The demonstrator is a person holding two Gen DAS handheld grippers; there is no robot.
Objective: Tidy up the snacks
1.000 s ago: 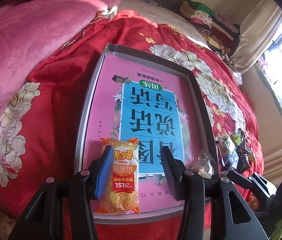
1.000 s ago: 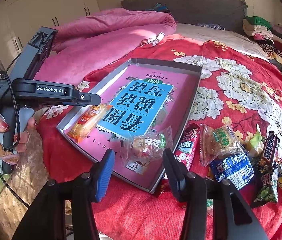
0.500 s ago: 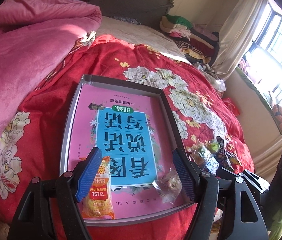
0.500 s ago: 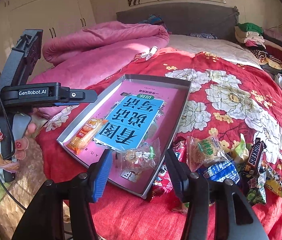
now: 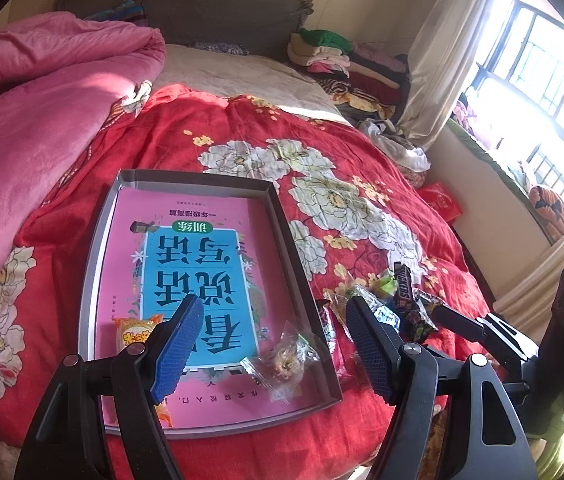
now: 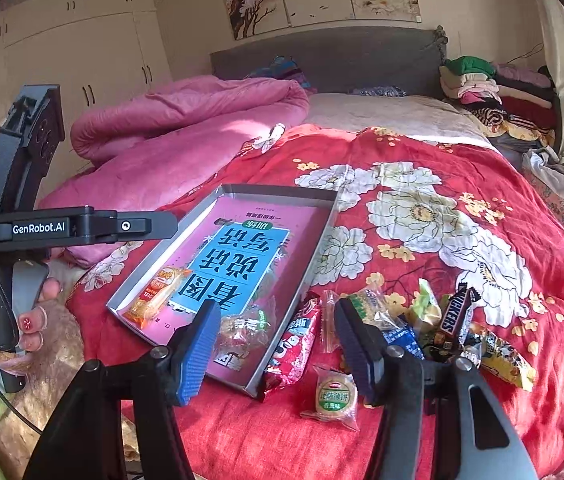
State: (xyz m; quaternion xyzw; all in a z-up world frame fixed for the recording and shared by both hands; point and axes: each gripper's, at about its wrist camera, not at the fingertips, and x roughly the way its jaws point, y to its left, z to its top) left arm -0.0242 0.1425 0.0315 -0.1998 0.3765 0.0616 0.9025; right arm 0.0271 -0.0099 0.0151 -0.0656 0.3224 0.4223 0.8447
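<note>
Both grippers empty; tray holds two snacks.

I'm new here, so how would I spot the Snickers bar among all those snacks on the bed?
Start at the red floral bedspread and find the shallow grey cardboard tray with the pink book inside. To its right lies a heap of loose wrapped snacks. The dark brown Snickers bar stands tilted in that heap, the only wrapper with bold white-edged lettering running along its length.
</note>
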